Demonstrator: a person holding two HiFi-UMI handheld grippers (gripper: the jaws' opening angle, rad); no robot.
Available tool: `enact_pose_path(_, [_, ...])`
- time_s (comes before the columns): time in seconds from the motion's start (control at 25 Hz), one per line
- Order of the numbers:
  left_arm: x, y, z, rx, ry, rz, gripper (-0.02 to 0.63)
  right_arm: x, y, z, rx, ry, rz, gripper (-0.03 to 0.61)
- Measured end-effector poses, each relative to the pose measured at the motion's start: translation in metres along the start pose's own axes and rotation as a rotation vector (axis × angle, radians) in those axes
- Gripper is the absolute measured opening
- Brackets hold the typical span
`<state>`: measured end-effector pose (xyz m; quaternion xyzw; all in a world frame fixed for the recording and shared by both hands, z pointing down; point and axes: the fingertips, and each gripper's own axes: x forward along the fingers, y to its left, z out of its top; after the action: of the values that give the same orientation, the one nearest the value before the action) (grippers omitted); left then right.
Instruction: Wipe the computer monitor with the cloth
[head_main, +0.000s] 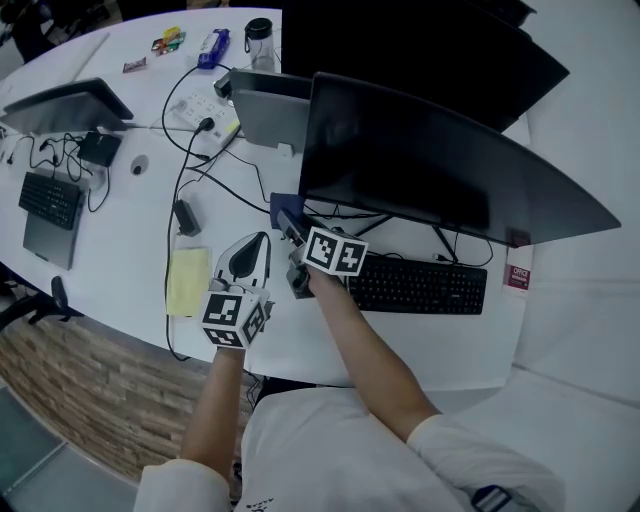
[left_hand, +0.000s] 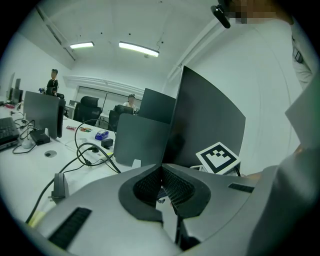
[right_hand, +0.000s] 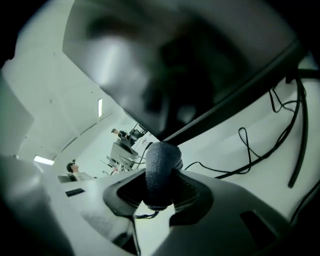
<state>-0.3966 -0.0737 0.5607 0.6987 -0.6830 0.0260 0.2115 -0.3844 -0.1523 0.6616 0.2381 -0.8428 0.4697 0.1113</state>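
A wide dark monitor (head_main: 440, 165) stands on the white desk above a black keyboard (head_main: 418, 285). My right gripper (head_main: 290, 232) is shut on a dark blue cloth (head_main: 283, 210), held close to the monitor's lower left corner. In the right gripper view the bunched cloth (right_hand: 161, 172) sticks out between the jaws, just below the monitor's bottom edge (right_hand: 225, 107). My left gripper (head_main: 252, 258) hovers low over the desk to the left, jaws shut with nothing in them; its view shows the monitor (left_hand: 210, 122) edge-on and the right gripper's marker cube (left_hand: 218, 157).
A yellow cloth (head_main: 188, 281) lies on the desk left of my left gripper. A laptop (head_main: 268, 112), power strip (head_main: 200, 110), cables (head_main: 205, 175) and a second keyboard (head_main: 50, 200) fill the left side. People sit at far desks (left_hand: 131, 102).
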Motion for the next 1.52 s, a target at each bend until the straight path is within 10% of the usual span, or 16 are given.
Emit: enact_pose_path(1.52, [-0.024,-0.011,0.103,0.084,-0.181,-0.033,0.005,-0.055,0.126,0.109,0.134,-0.192,0.306,0.135])
